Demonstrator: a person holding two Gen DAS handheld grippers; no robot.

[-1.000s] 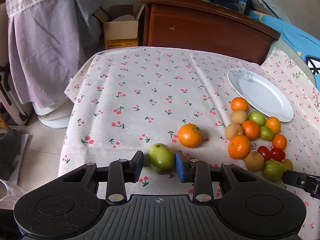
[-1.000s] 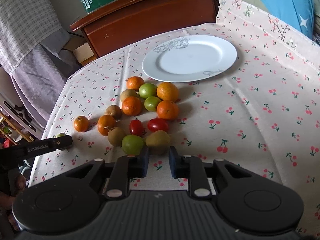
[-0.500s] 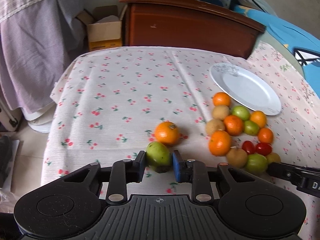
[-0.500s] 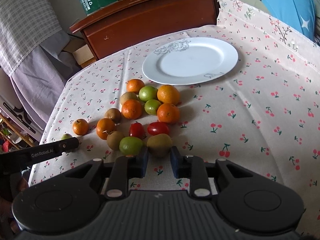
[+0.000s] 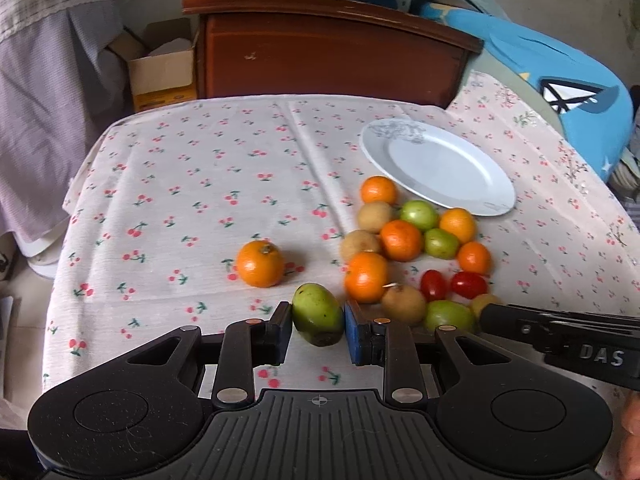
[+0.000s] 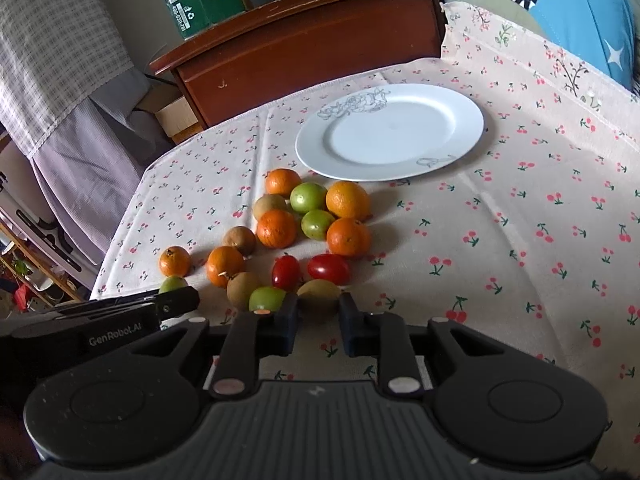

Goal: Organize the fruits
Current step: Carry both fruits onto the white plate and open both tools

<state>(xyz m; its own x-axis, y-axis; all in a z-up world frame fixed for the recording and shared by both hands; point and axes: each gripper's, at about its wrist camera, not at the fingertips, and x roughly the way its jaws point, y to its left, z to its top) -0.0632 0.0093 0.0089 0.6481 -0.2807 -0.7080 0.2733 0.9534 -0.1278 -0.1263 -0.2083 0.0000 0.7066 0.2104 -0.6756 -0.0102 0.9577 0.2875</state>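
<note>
My left gripper [image 5: 317,326] is shut on a green fruit [image 5: 317,314] and holds it just above the cloth, near a lone orange [image 5: 260,263]. A cluster of oranges, green fruits, brown fruits and two red tomatoes [image 5: 416,252] lies to the right. My right gripper [image 6: 318,318] has its fingers on either side of a brown kiwi-like fruit [image 6: 319,296] at the near edge of that cluster; I cannot tell whether they touch it. The held green fruit also shows in the right wrist view [image 6: 172,283]. An empty white plate [image 6: 390,132] lies behind the cluster.
The table has a cherry-print cloth [image 5: 200,184]. A dark wooden cabinet [image 5: 328,48] stands behind it with a cardboard box [image 5: 162,68] on the floor beside it. A blue cushion [image 5: 560,84] is at the far right. The table's left edge drops off.
My left gripper has closed on the green fruit and moved right with it, toward the cluster. My right gripper has edged forward, so the brown fruit now sits between its fingers.
</note>
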